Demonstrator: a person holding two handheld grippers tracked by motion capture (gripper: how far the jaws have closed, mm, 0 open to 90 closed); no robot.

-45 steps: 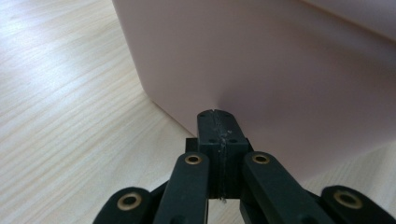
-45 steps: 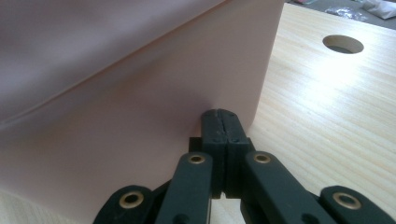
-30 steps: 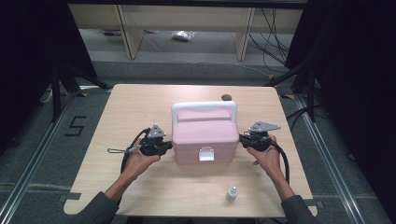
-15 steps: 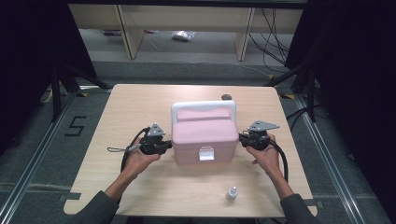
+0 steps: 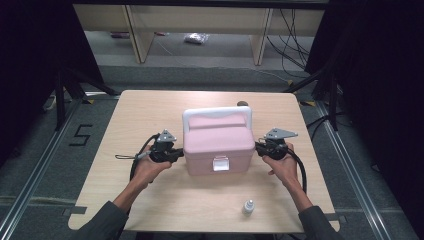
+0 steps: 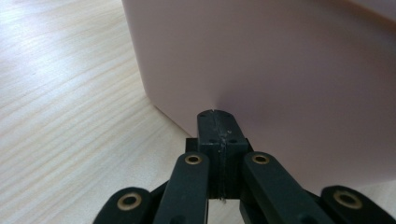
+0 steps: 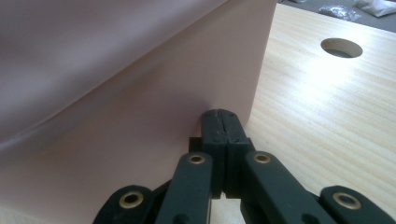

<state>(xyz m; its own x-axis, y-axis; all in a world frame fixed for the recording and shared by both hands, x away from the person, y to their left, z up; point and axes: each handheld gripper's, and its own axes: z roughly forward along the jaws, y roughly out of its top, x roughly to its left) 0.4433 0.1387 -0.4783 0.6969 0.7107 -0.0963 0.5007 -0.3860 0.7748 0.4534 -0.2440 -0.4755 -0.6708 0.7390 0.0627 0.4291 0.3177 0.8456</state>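
A pink box (image 5: 218,142) with a white handle (image 5: 216,114) and a white front latch stands in the middle of the wooden table (image 5: 145,112). My left gripper (image 5: 180,156) is shut, and its closed tips (image 6: 216,114) rest against the box's left side wall (image 6: 280,70), low down near a corner. On the other side my right gripper (image 5: 257,146) is also shut, with its tips (image 7: 224,113) pressed to the right side wall (image 7: 116,116). Neither gripper holds anything between its jaws.
A small white dropper bottle (image 5: 248,206) stands near the table's front edge, right of centre. A round hole (image 5: 243,104) is cut in the tabletop behind the box; in the right gripper view that hole (image 7: 341,47) lies far off. Shelving stands beyond the table.
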